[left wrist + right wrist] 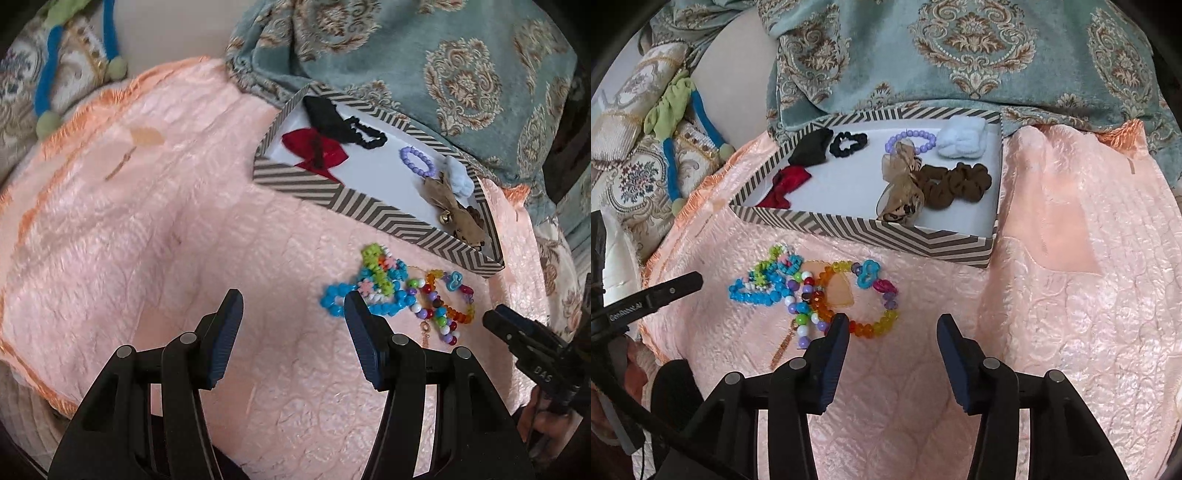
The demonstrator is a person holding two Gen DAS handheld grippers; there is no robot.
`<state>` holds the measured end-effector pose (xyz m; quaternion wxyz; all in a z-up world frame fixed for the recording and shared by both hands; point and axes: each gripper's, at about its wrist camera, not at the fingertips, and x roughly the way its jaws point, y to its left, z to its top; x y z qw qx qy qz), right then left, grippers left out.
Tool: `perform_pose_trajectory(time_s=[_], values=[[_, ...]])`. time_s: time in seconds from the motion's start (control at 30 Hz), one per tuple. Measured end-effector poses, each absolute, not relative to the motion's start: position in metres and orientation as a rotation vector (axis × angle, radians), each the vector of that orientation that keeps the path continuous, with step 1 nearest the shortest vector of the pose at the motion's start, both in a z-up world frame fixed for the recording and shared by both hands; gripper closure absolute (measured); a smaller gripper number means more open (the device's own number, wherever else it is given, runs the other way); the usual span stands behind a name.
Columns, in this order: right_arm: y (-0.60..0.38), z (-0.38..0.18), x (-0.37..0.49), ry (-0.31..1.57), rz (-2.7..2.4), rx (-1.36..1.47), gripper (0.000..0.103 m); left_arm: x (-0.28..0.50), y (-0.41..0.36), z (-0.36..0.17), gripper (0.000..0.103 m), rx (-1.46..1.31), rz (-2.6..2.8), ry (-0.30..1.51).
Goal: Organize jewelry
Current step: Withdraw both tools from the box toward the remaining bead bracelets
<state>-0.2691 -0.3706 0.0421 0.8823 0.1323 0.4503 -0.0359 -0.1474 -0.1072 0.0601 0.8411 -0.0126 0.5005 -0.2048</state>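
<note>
The left gripper [293, 301] hangs spread and empty over the pink quilt [147, 221], its right fingertip just at the edge of the blue bead bracelet [334, 301]. The right gripper [892, 325] is also spread with nothing between its jaws, its left fingertip beside the orange bead bracelet [857, 321]. All the bracelets lie in one tangled heap on the quilt, just in front of the striped box [871, 236], and none is in a grip.

The main risk looks to be the tangle: the blue, orange and multicoloured bead strands [801, 314] overlap, so a pinch on one loop would probably drag its neighbours along or drop them short of the box. The quilt is soft and puckered, so a low pinch may catch fabric instead of beads. A thin pink-gold chain [783, 345] lies under the heap and could snag.

The box already holds a red bow [785, 184], black scrunchie [848, 142], purple bead bracelet [910, 142], brown scrunchie [955, 182] and white scrunchie [962, 138], leaving bare floor in the middle. Its near wall stands between heap and floor, so the load must be lifted over it
</note>
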Motion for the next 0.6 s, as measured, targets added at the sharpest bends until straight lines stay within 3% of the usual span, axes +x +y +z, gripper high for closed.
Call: perform_pose_trajectory(time_s=[0.43,0.6], values=[[-0.375,0.024,-0.244,0.955,-0.084,0.238,0.068,-0.144,-0.134,0.046,0.046,0.008,-0.51,1.102],[-0.379,0.022,-0.243,0.934,-0.082,0.262,0.068,-0.134,-0.156,0.047,0.046,0.016,-0.524,1.098]])
